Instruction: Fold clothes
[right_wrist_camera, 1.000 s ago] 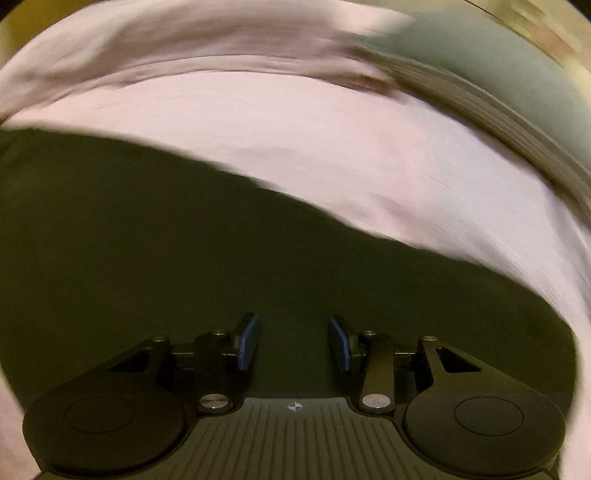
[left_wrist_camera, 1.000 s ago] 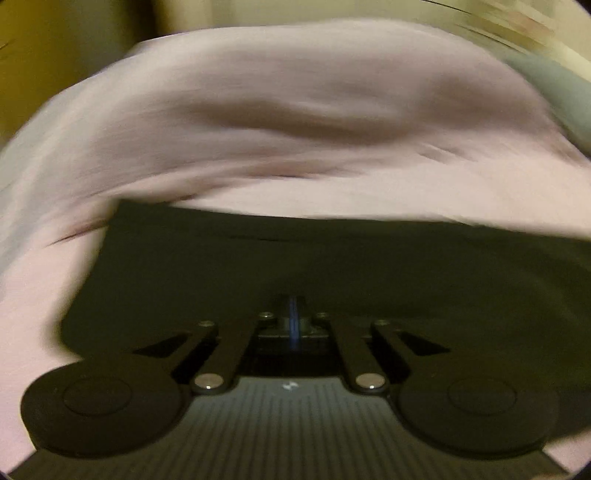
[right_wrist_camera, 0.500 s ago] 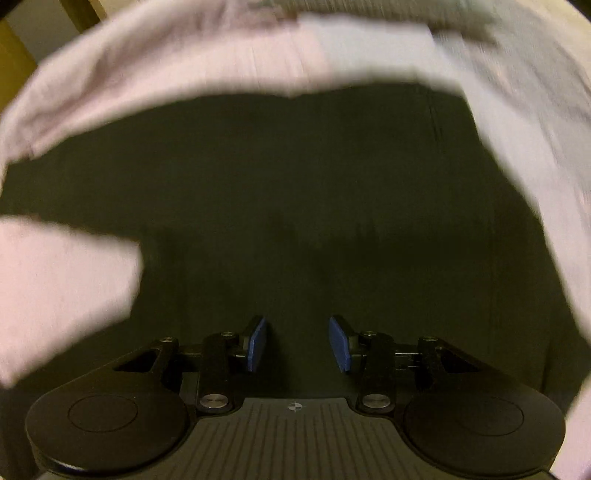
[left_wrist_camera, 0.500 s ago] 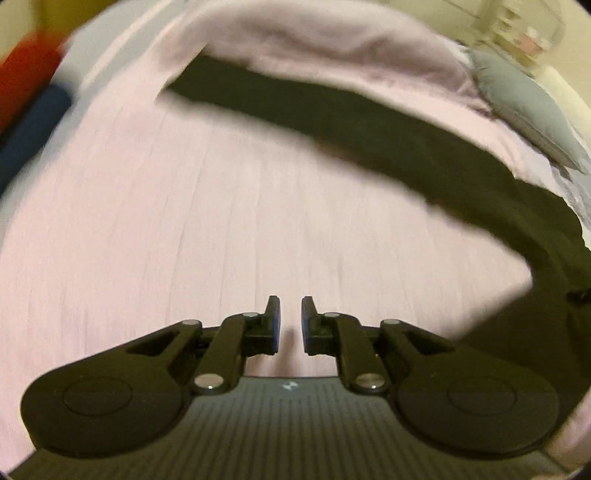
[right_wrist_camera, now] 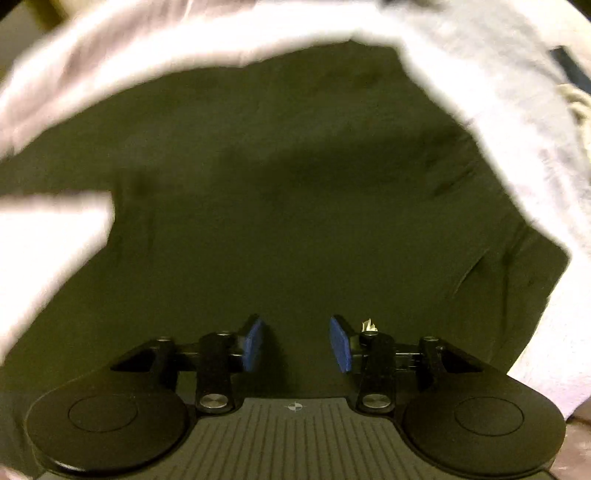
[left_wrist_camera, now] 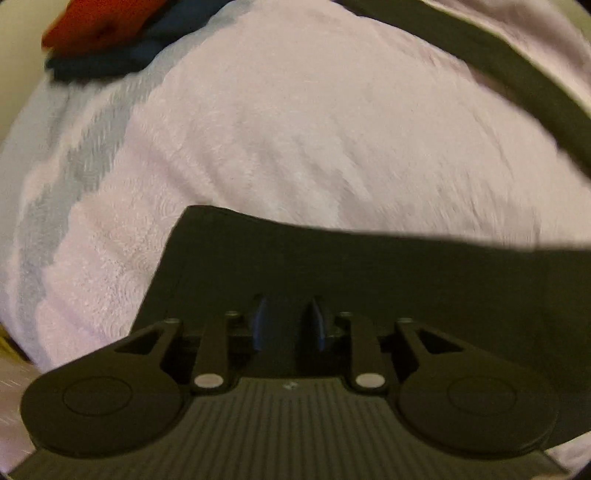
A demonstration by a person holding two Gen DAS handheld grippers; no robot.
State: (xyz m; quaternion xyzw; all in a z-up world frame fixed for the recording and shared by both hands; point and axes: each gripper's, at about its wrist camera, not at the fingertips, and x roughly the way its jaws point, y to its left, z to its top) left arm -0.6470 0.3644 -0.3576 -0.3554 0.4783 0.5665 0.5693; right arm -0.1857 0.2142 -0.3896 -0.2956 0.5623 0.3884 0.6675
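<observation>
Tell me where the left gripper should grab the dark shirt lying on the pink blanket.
Probably the near corner of the dark shirt, where its straight edge meets the pink blanket. That free corner lies flat just ahead of the left gripper, so come straight down from above and pinch one layer there.

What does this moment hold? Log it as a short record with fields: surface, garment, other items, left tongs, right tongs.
surface: pale pink bedcover
garment: dark garment spread on the bedcover
other items: red and navy cloth items at the far edge, blurred
left tongs: left tongs over the garment's corner, jaws just been opening, nothing visibly pinched between them
right tongs: right tongs above the garment, jaws apart, holding nothing
</observation>
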